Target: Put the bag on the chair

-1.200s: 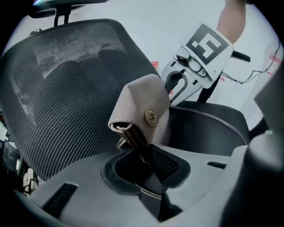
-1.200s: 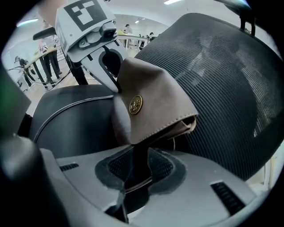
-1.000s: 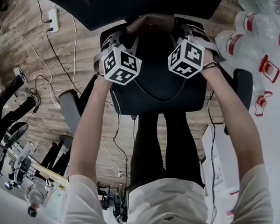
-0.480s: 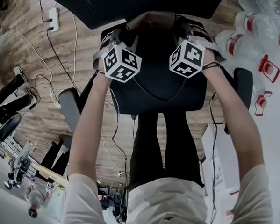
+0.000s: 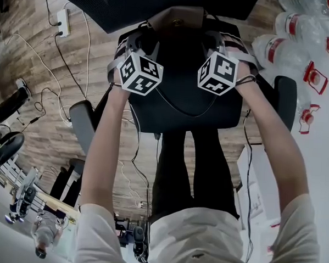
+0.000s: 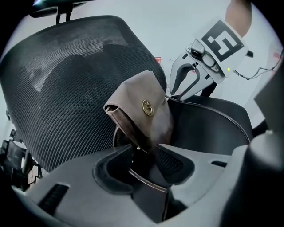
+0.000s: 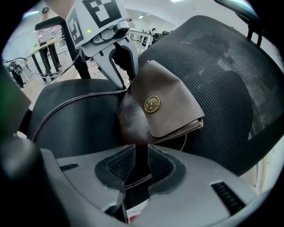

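Observation:
A brown leather bag (image 5: 178,19) with a round gold emblem (image 6: 147,107) leans against the mesh backrest (image 6: 66,84) of a black office chair, above its seat (image 5: 182,110). My left gripper (image 6: 144,162) is at the bag's left side. Its jaws are opening, and the bag's lower edge still hangs between the parted pads (image 6: 111,173). At the bag's other side, my right gripper (image 7: 141,162) is shut on the bag's dark lower edge. Each gripper view shows the opposite gripper behind the bag (image 7: 151,106). In the head view the left gripper (image 5: 140,43) and right gripper (image 5: 216,42) flank the bag.
Armrests stand at the seat's left (image 5: 82,126) and right (image 5: 284,101). A pack of water bottles (image 5: 301,47) lies to the right. A power strip (image 5: 63,21) and cables run over the wooden floor on the left. The person's legs stand right in front of the chair.
The bag and both grippers have shifted a little toward the backrest, and more of the bag now shows beyond the marker cubes.

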{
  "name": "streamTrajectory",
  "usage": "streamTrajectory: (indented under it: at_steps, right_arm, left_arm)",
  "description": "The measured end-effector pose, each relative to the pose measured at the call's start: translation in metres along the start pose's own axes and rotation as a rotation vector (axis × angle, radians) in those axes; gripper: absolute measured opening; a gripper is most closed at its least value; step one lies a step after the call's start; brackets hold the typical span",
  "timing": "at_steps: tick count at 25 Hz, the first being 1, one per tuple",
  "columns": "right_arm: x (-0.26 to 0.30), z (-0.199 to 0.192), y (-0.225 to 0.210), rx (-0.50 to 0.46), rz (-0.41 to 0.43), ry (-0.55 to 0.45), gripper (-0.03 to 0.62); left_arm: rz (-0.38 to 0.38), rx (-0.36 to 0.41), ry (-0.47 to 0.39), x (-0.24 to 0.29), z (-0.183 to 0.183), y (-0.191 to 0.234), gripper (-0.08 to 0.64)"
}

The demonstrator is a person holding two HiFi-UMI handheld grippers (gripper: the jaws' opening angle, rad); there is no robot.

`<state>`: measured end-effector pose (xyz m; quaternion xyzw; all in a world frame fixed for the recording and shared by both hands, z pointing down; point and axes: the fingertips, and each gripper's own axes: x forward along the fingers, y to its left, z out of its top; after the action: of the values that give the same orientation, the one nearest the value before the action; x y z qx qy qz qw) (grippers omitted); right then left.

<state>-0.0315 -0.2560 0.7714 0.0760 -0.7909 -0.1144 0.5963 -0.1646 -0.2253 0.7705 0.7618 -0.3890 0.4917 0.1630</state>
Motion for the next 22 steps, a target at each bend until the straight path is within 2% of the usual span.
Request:
streamTrajectory:
  at_steps: [16,22]
  right_arm:
    - [-0.035,0.009,0.013,0.017,-0.052,0.047,0.089]
    - [-0.058,0.018,0.025,0.008,-0.07,0.054,0.089]
  left_arm:
    - [-0.05,-0.018,-0.055,-0.033,0.0,-0.023,0.146]
    - [-0.071,-0.073,-0.102,-0.061,-0.002,-0.033,0.146]
